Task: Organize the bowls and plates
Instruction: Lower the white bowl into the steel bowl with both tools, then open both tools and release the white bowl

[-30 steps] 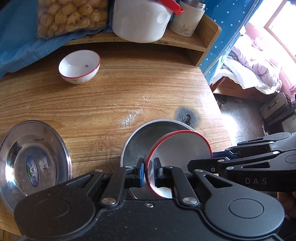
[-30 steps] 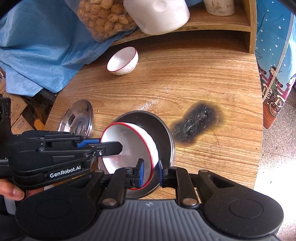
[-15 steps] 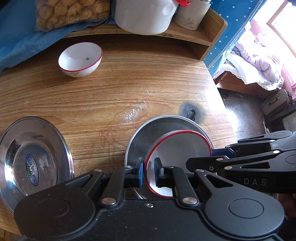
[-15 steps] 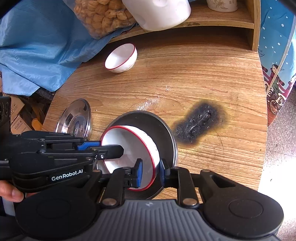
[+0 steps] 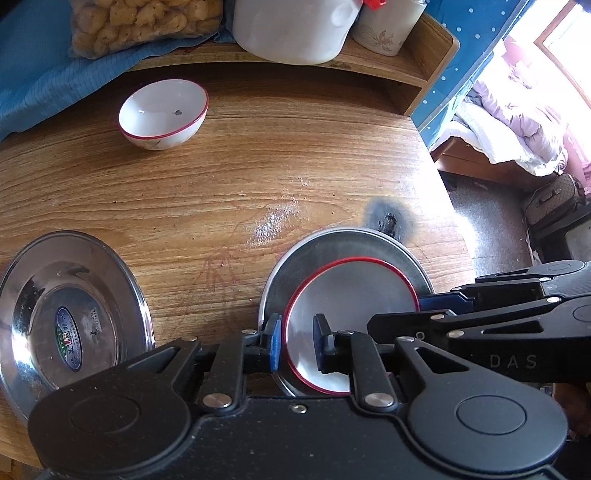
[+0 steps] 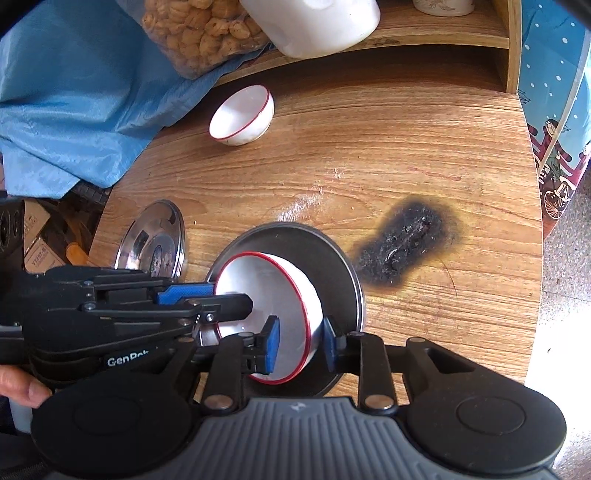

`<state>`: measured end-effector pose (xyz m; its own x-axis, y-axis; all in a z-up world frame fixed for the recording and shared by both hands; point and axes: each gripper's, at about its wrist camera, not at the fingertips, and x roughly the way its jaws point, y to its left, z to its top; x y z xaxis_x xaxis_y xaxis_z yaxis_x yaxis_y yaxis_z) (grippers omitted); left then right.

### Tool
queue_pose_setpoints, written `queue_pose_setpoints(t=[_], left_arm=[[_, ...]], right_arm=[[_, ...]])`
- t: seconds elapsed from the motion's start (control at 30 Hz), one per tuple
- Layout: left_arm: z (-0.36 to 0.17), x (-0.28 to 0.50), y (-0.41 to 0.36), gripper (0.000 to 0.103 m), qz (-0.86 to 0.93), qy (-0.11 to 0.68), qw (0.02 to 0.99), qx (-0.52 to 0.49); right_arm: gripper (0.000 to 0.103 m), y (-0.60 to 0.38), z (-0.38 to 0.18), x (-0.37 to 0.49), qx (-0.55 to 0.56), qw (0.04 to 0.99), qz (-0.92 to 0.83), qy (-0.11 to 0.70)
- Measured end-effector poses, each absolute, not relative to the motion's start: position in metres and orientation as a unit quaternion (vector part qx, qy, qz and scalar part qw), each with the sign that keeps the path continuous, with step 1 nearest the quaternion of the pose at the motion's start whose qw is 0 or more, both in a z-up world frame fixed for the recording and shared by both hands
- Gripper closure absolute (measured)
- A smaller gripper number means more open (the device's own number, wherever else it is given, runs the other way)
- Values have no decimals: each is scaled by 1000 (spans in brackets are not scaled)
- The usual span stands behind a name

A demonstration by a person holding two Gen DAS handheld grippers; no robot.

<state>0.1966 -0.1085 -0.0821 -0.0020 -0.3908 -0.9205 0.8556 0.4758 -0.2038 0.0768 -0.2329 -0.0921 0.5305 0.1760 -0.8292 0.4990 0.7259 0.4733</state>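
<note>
A white red-rimmed bowl [image 5: 351,299] [image 6: 266,291] sits in a steel plate [image 5: 332,251] [image 6: 332,266] near the table's front edge. My left gripper [image 5: 297,341] has opened; its fingers stand either side of the bowl's near-left rim. My right gripper [image 6: 301,343] has opened too, its fingers straddling the bowl's right rim with gaps showing. A second red-rimmed bowl [image 5: 162,114] [image 6: 242,116] stands at the back. A second steel plate [image 5: 70,314] [image 6: 155,240] lies at the left.
A wooden shelf [image 5: 369,62] at the back holds a white jug [image 5: 291,29], a cup and a bag of snacks [image 5: 140,22]. Blue cloth [image 6: 74,92] covers the back left. A black burn mark [image 6: 402,247] is beside the plate. The table edge drops off at right.
The bowl has come down from its tilt and settled into the steel plate. Both grippers have opened from the bowl's rim.
</note>
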Motion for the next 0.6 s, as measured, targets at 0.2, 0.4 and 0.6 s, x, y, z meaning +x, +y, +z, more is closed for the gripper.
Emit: queue_pose_setpoints(t=[0.2,0.4,0.6], left_arm=[[-76,200,-107,82,-474,523,677,210],[-65,206,-102,70,-487,520,675,189],[-47,219,-95,24,-485,494,703,163]], right_arm=[[65,-234,-88,77,355,802,-118,466],[64,-234,-76,74,346,809,-129,456],[61,-238,-59,69,340,824,-160,425]])
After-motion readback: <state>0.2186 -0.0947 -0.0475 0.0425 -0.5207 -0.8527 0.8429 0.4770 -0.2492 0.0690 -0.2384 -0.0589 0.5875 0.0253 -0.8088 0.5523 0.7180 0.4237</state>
